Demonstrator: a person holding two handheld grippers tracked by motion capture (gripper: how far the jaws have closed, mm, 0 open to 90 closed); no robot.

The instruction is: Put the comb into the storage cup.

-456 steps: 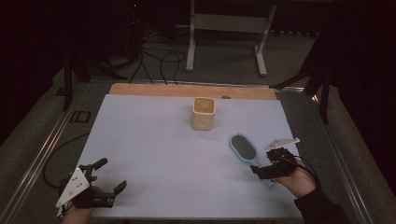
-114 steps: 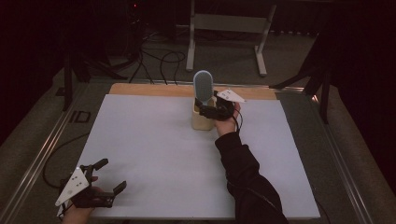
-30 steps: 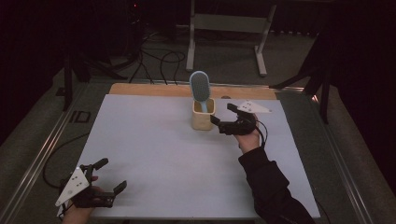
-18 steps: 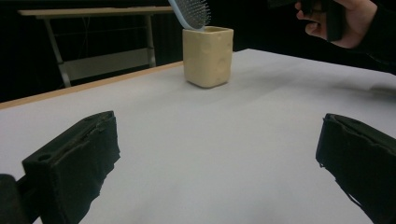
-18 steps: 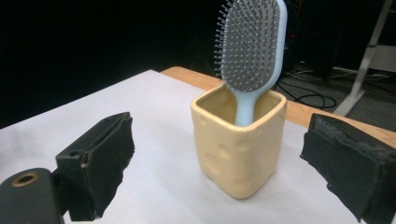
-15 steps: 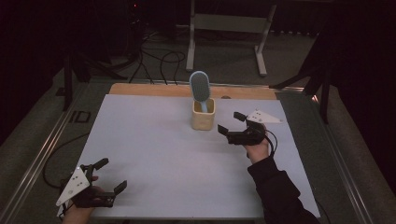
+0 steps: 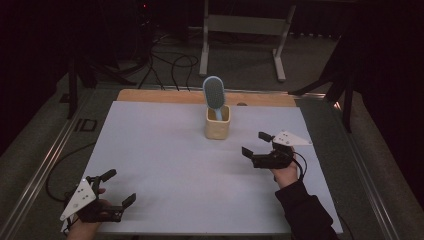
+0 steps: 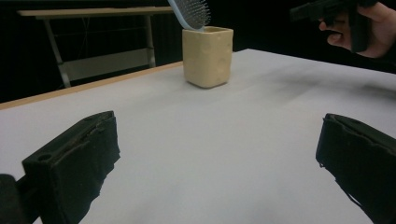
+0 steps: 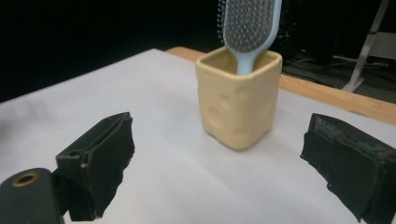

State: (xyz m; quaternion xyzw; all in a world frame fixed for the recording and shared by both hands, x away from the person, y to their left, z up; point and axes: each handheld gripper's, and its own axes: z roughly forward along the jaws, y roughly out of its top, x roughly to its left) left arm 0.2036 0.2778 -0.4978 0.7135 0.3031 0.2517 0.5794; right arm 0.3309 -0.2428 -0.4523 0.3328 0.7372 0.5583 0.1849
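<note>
Jaws spread and empty on both my grippers. High view: left gripper (image 7: 111,189) low at the tabletop's (image 7: 165,150) near corner, right gripper (image 7: 255,144) right of the cup (image 7: 217,122) holding the hairbrush (image 7: 215,95). Left gripper view — cup far ahead. Right gripper view — cup stands just beyond my jaws, apart.

The letters "ID" stand on the dark table edge (image 7: 85,125), far left

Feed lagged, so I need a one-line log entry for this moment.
light blue plastic hairbrush: handle down in square yellow cup | right tongs: open, empty, beside cup | left tongs: open, empty, near table edge
</note>
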